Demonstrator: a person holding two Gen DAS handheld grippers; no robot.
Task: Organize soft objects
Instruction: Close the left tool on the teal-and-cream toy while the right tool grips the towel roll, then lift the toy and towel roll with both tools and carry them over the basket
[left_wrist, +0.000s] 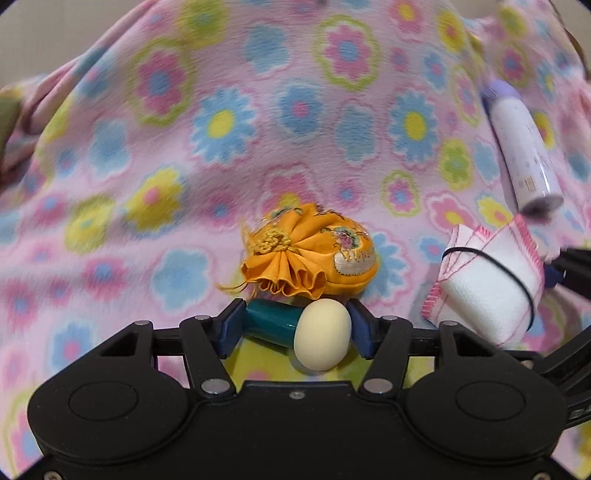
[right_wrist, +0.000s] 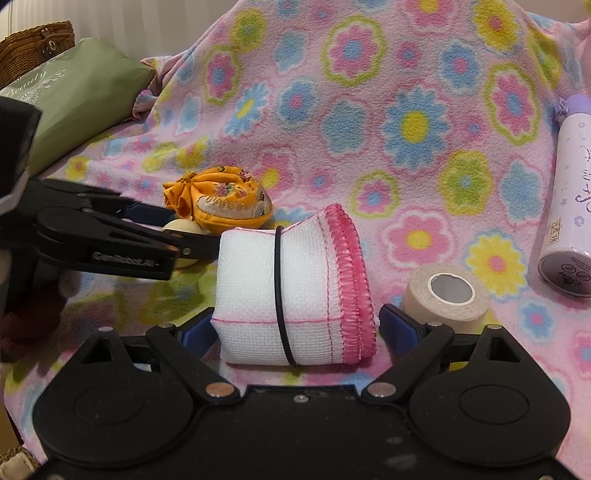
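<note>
While the floral blanket (left_wrist: 295, 129) lay beneath everything, the left gripper (left_wrist: 293, 325) clamped its pads on the teal-and-cream mushroom toy (left_wrist: 299, 332), just in front of the orange pouch (left_wrist: 310, 258); the right gripper (right_wrist: 295, 328) stood wide around the banded white cloth roll (right_wrist: 291, 295), not pressing it.

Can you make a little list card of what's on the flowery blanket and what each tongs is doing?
surface: flowery pink blanket
left tongs: closed on the teal and cream mushroom-shaped toy
right tongs: open around the white cloth roll, not squeezing it
beyond the toy: orange fabric pouch
beside the cloth roll: beige tape roll
far right: white and purple bottle, lying down
far left: green bag, wicker basket
</note>
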